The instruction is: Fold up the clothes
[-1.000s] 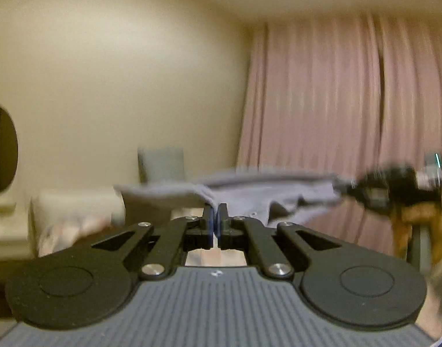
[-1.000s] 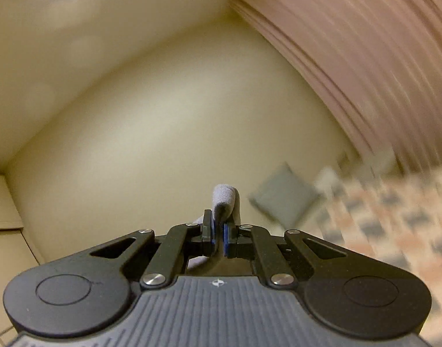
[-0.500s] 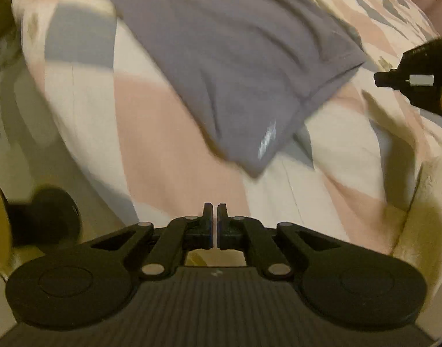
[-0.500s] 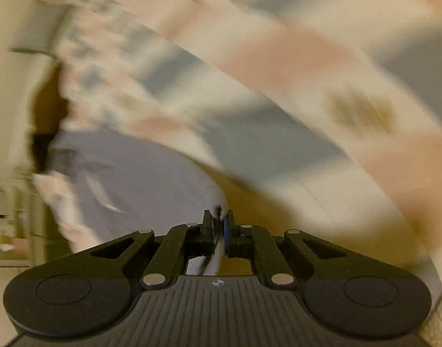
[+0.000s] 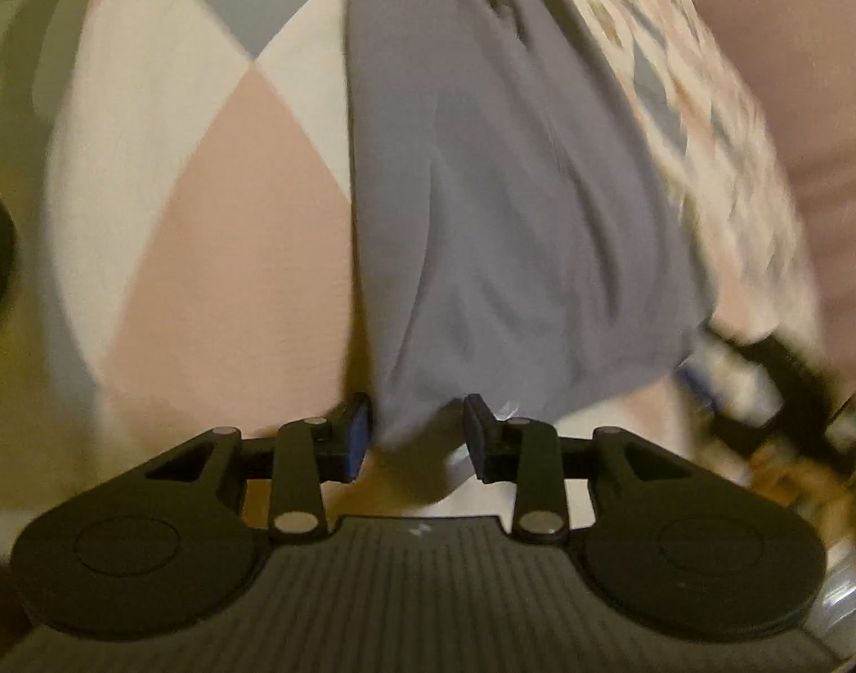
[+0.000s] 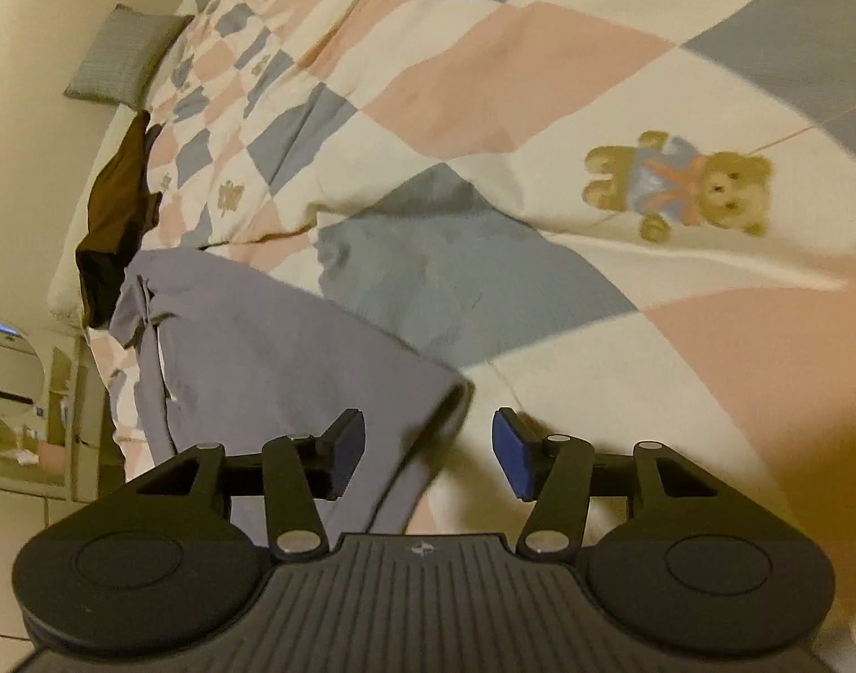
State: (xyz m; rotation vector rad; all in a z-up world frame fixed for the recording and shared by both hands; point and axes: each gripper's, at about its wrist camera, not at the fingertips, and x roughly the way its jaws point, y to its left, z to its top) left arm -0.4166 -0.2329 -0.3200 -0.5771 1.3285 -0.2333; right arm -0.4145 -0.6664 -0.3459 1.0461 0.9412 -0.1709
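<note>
The grey-lilac cotton garment (image 5: 500,213) lay spread on the pink, blue and cream checked quilt (image 6: 540,84), its near hem between both tongs. Left gripper (image 5: 416,437) and right gripper (image 6: 428,451) stood wide apart, gripping nothing; half a second earlier both were closed.

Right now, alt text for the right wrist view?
The right gripper is open, its blue-padded fingers either side of a corner of the grey garment, which lies spread on a patchwork quilt. A teddy bear print sits on the quilt to the right, and a dark brown garment lies at the far left edge.
</note>
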